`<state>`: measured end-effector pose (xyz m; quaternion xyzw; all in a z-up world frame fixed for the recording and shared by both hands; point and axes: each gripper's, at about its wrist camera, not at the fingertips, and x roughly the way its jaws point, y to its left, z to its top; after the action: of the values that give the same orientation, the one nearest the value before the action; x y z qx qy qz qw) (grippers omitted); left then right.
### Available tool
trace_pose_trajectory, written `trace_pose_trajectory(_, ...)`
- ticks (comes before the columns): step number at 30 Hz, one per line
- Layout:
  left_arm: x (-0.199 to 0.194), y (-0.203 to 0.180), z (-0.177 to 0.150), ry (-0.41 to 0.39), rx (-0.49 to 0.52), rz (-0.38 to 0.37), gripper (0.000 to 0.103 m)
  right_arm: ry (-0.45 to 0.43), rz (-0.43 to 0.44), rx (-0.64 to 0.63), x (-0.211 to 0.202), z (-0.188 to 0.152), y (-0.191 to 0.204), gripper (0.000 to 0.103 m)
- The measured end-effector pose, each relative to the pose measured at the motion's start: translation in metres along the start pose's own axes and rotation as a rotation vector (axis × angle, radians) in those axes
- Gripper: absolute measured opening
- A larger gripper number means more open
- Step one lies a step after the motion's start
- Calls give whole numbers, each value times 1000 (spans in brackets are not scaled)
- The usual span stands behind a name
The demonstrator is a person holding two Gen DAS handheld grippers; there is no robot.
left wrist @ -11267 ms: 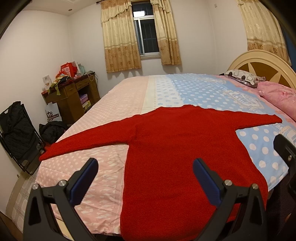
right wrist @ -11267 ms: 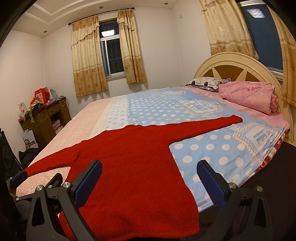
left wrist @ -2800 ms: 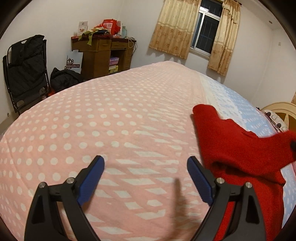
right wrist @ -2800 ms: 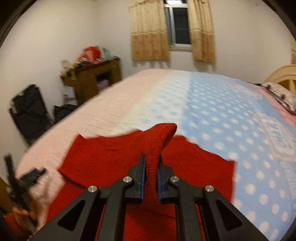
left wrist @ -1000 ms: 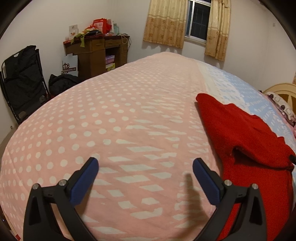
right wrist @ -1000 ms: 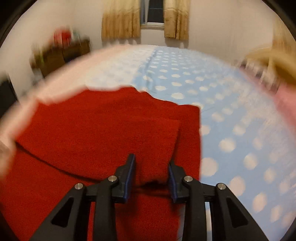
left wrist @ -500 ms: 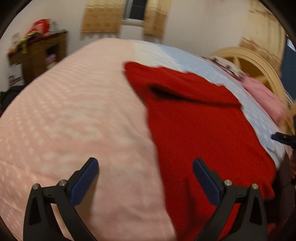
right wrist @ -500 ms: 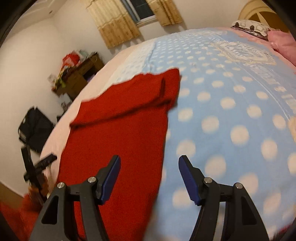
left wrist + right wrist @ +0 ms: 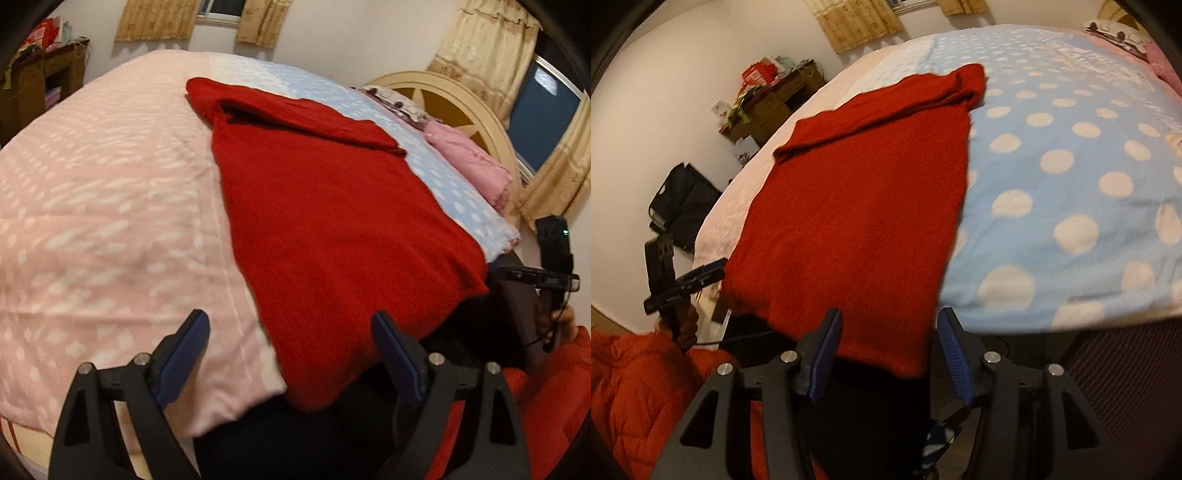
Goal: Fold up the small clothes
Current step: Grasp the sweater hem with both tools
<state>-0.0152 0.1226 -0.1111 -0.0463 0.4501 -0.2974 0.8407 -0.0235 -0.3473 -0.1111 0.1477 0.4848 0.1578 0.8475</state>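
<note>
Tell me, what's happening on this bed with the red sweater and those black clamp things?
A person is folding a red sweater on the bed, using a handheld two-finger gripper in each hand. Both sleeves are already folded in across the top of the sweater, and its hem hangs over the near edge of the bed. The left gripper and the right gripper are both open and hold nothing. Each sits at the hem end, near a bottom corner, probably to fold the body next.
</note>
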Motion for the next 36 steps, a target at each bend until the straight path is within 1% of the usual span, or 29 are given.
trace_pose_trajectory(2, 1, -3, 0, 10, 23, -5, 91, -4, -3, 7, 2, -4, 1, 55)
trace_pose_trajectory(4, 2, -5, 1, 13, 21, -21, 91, -15, 23, 42, 6, -5, -3, 55)
trace_pose_trajectory(6, 2, -7, 1, 18, 16, -38, 91, -46, 62, 86, 10, -7, -10, 55)
trace_pose_trajectory(9, 0, -12, -3, 43, 38, -76, 90, -77, 118, 147, 15, -9, -19, 55)
trace_pose_trajectory(10, 1, -16, -4, 50, 54, -81, 86, -76, 127, 151, 16, -10, -19, 55)
trace_pose_trajectory(12, 4, -24, -6, 52, 96, -57, 85, -59, 138, 145, 21, -12, -18, 54)
trace_pose_trajectory(13, 3, -26, -7, 52, 112, -53, 84, -48, 137, 133, 23, -12, -15, 51)
trace_pose_trajectory(15, 4, -30, -9, 50, 140, -44, 78, -31, 113, 112, 27, -11, -10, 16)
trace_pose_trajectory(16, 3, -31, -10, 47, 145, -36, 71, -24, 99, 114, 29, -10, -10, 12)
trace_pose_trajectory(17, 3, -30, -9, 42, 142, -31, 58, -20, 100, 119, 31, -9, -10, 10)
trace_pose_trajectory(18, 2, -28, -9, 41, 131, -28, 50, -20, 115, 125, 31, -8, -11, 9)
trace_pose_trajectory(19, 2, -25, -7, 40, 115, -17, 30, -18, 126, 126, 30, -8, -10, 8)
trace_pose_trajectory(20, 2, -19, -5, 38, 81, 13, 11, -18, 149, 126, 27, -6, -8, 7)
trace_pose_trajectory(21, 3, -14, -3, 38, 45, 19, 9, -25, 167, 126, 24, -5, -7, 7)
trace_pose_trajectory(22, 2, -6, -2, 42, -5, -10, 9, -35, 196, 128, 19, -3, -5, 7)
trace_pose_trajectory(23, 1, 1, 1, 43, -61, -41, 9, -56, 244, 132, 11, 3, -1, 7)
trace_pose_trajectory(24, 1, 3, 3, 42, -81, -50, 9, -73, 268, 129, 6, 8, 1, 7)
trace_pose_trajectory(26, -2, 1, 9, 36, -85, -50, 9, -106, 304, 114, -6, 22, 6, 7)
trace_pose_trajectory(29, -14, -10, 25, 0, -45, -43, 9, -153, 365, 105, -19, 51, 12, 7)
trace_pose_trajectory(30, -16, -12, 32, -12, -44, -49, 9, -159, 367, 99, -21, 58, 14, 7)
trace_pose_trajectory(33, -19, -15, 49, -25, -54, -67, 9, -180, 278, 67, -23, 82, 13, 7)
trace_pose_trajectory(36, -14, -20, 56, 1, -39, -92, 9, -197, 232, 128, -23, 86, 0, 7)
